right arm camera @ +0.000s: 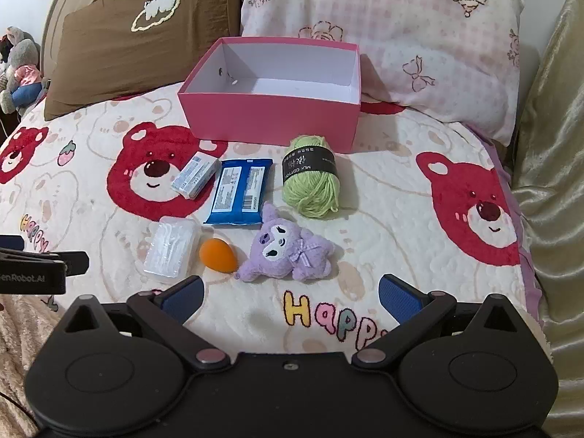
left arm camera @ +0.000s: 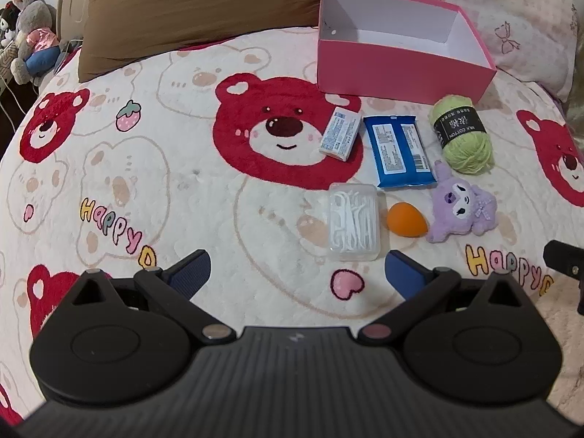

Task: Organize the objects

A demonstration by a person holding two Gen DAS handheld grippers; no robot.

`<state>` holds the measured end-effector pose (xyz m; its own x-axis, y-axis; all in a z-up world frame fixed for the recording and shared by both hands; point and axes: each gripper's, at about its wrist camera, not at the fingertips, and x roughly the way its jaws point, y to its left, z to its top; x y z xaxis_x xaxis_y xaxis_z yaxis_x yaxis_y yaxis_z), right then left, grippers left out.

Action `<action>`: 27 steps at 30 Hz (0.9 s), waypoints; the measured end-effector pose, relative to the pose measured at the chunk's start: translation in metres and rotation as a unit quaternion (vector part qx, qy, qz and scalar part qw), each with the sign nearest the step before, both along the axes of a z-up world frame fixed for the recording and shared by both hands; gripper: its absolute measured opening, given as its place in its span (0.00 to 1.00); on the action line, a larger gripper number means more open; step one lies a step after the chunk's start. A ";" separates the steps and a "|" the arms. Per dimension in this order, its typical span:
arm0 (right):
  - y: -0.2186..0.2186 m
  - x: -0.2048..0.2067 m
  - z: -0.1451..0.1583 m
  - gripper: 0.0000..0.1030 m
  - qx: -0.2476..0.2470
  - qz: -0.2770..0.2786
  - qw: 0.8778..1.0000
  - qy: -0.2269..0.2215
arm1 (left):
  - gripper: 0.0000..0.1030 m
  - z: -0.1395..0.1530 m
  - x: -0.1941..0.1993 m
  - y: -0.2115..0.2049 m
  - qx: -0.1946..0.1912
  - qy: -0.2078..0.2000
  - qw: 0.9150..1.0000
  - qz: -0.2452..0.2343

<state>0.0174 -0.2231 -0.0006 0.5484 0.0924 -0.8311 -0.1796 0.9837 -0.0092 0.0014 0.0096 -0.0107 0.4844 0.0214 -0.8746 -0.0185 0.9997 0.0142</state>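
Note:
An open pink box [left arm camera: 398, 67] [right arm camera: 270, 118] with a bare white inside stands on the bed. In front of it lie a small white packet [left arm camera: 339, 134] [right arm camera: 194, 176], a blue wipes pack [left arm camera: 399, 150] [right arm camera: 239, 191], a green yarn ball [left arm camera: 461, 133] [right arm camera: 311, 177], a clear floss-pick case [left arm camera: 354, 222] [right arm camera: 171, 246], an orange sponge egg [left arm camera: 407, 219] [right arm camera: 218, 255] and a purple plush [left arm camera: 460, 210] [right arm camera: 288, 252]. My left gripper [left arm camera: 297, 272] is open and empty, just short of the floss case. My right gripper [right arm camera: 290, 295] is open and empty, just short of the plush.
The bed has a bear-print blanket [left arm camera: 146, 182] [right arm camera: 401, 219]. A brown pillow [left arm camera: 197, 7] [right arm camera: 146, 36] and a pink pillow [right arm camera: 401, 36] lie behind the box. Stuffed toys [left arm camera: 29, 36] sit at far left. A gold fabric [right arm camera: 551, 182] hangs at right.

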 end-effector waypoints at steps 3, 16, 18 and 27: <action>0.000 0.001 -0.001 1.00 -0.002 -0.001 1.000 0.001 | 1.00 0.002 0.000 0.002 0.002 -0.001 1.000 0.002; -0.001 0.001 -0.003 1.00 -0.002 -0.004 1.000 0.002 | 1.00 0.031 -0.017 0.011 -0.016 -0.032 0.999 0.003; -0.001 0.001 -0.003 1.00 -0.003 -0.004 1.000 0.002 | 1.00 0.032 -0.018 0.011 -0.019 -0.031 0.999 0.004; -0.003 0.000 -0.003 1.00 -0.002 -0.005 1.000 0.002 | 1.00 0.025 -0.018 0.011 -0.015 -0.022 1.000 0.010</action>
<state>0.0172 -0.2260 -0.0040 0.5462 0.0835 -0.8335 -0.1699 0.9854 -0.0126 -0.0163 0.0208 0.0147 0.5226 0.0059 -0.8525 -0.0390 0.9991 -0.0170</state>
